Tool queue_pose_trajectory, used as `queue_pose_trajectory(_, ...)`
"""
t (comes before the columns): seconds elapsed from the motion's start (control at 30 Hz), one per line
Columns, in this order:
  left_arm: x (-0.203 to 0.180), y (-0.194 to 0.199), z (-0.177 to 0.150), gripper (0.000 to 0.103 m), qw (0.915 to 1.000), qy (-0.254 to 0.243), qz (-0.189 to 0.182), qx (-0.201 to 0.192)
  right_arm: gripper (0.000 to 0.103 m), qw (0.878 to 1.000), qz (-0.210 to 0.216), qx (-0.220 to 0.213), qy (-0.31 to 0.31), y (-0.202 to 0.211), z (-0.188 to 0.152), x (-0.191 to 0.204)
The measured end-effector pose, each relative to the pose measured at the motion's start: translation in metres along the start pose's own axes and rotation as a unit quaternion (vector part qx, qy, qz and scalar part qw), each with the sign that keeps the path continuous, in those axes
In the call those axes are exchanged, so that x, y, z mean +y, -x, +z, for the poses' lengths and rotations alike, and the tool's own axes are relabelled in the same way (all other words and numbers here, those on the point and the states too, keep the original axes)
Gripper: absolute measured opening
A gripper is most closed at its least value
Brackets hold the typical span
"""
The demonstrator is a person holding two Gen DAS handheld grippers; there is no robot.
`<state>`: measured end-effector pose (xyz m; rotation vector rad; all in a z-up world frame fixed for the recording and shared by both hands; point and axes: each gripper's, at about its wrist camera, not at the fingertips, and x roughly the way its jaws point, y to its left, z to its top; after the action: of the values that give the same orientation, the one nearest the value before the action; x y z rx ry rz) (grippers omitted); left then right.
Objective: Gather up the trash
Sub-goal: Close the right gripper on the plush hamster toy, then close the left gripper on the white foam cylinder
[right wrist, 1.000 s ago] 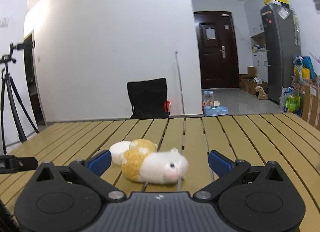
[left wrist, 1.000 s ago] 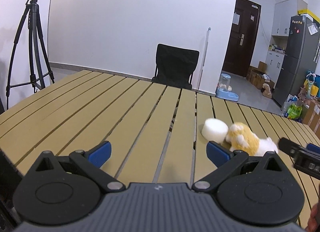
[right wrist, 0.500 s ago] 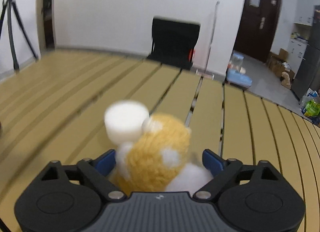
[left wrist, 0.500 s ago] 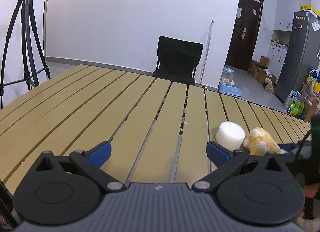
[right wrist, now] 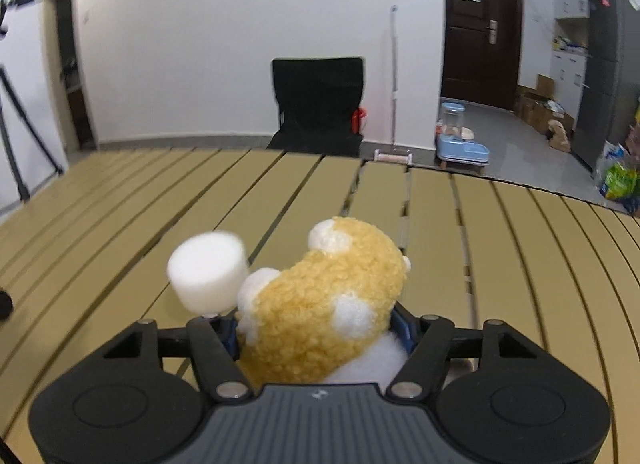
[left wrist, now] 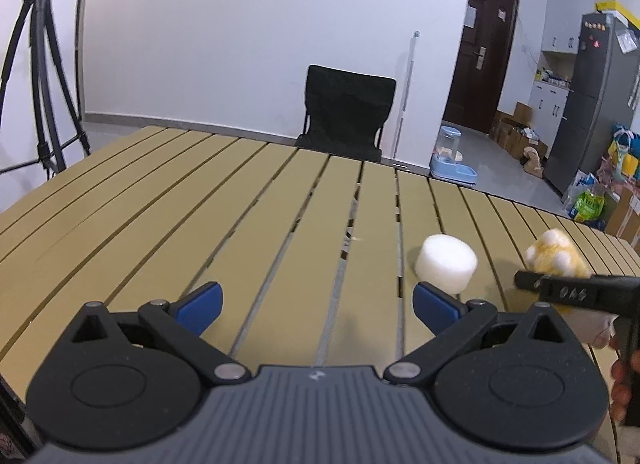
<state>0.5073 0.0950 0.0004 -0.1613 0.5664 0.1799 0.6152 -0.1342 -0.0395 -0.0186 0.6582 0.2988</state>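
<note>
A yellow and white plush toy point(right wrist: 328, 304) sits between the blue pads of my right gripper point(right wrist: 316, 334), which is shut on it and holds it tilted above the slatted table point(right wrist: 512, 264). A white foam cylinder point(right wrist: 208, 270) stands just left of the toy. In the left wrist view the cylinder point(left wrist: 446, 264) is on the table ahead of my right pad, and the toy point(left wrist: 556, 258) shows at the far right behind the right gripper's black finger. My left gripper point(left wrist: 316, 302) is open and empty above the table.
The yellow slatted table point(left wrist: 160, 216) spreads ahead. A black chair point(left wrist: 346, 112) stands at its far edge. A tripod point(left wrist: 36, 76) stands at the left. A pet water feeder point(left wrist: 452, 156), boxes and a fridge point(left wrist: 588, 100) are at the right.
My right gripper has closed on the plush toy and lifted it slightly. My left gripper has stayed open and shifted a little; the foam cylinder stays on the table.
</note>
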Motion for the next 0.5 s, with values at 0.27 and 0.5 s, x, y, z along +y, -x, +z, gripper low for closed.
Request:
queue_pose_trajectory(0.27,-0.043,-0.018,0.009,0.103,0.9996,-0.023,-0.006,0.016,0.066,0.998,-0.023,-0.034,-0.055,0.034,-0.002,-0.057)
queue_pose_trajectory(0.5,-0.085,-0.058,0.019,0.103,0.9981,-0.034,-0.015,0.049,0.066,0.994,-0.053,-0.047,-0.082,0.055,-0.010,-0.107)
